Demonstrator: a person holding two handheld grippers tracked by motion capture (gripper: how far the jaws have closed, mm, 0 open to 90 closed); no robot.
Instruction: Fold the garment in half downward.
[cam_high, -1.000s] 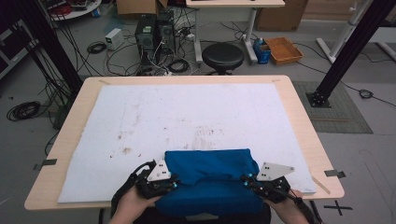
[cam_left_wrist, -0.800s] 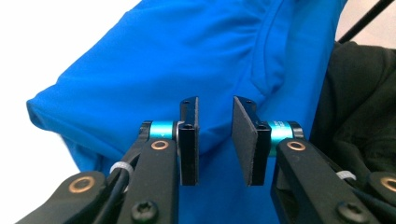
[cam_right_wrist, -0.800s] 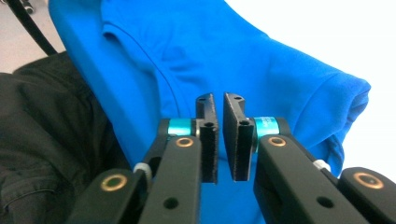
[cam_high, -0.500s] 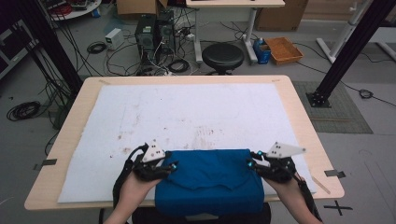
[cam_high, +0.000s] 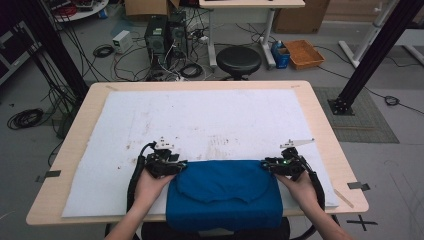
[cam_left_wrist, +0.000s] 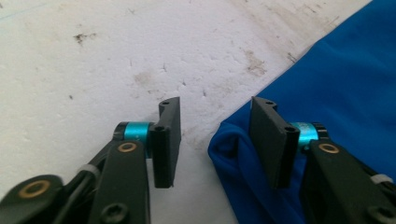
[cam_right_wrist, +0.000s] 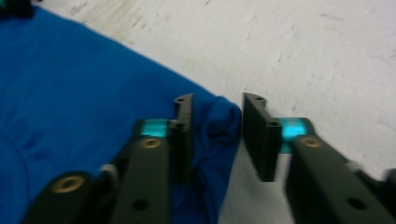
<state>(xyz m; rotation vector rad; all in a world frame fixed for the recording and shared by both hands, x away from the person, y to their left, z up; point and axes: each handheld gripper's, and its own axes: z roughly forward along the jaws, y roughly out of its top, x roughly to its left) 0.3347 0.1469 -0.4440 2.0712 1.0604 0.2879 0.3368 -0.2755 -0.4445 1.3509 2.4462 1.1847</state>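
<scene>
Blue cloth (cam_high: 225, 192) spans both seemingly open tongs, corners between jaws.

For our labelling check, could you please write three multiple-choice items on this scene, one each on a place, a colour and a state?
1. Where does the blue cloth lie on the white sheet?
A. far edge
B. near edge, between the grippers
C. left corner

2. What colour is the stool beyond the table?
A. black
B. red
C. white

3. How do the left gripper's jaws stand?
A. clamped on cloth
B. open
C. holding a cup

Answers: B, it overhangs the person's side; A, the seat is black; B, a gap shows, with the cloth corner in it.
</scene>
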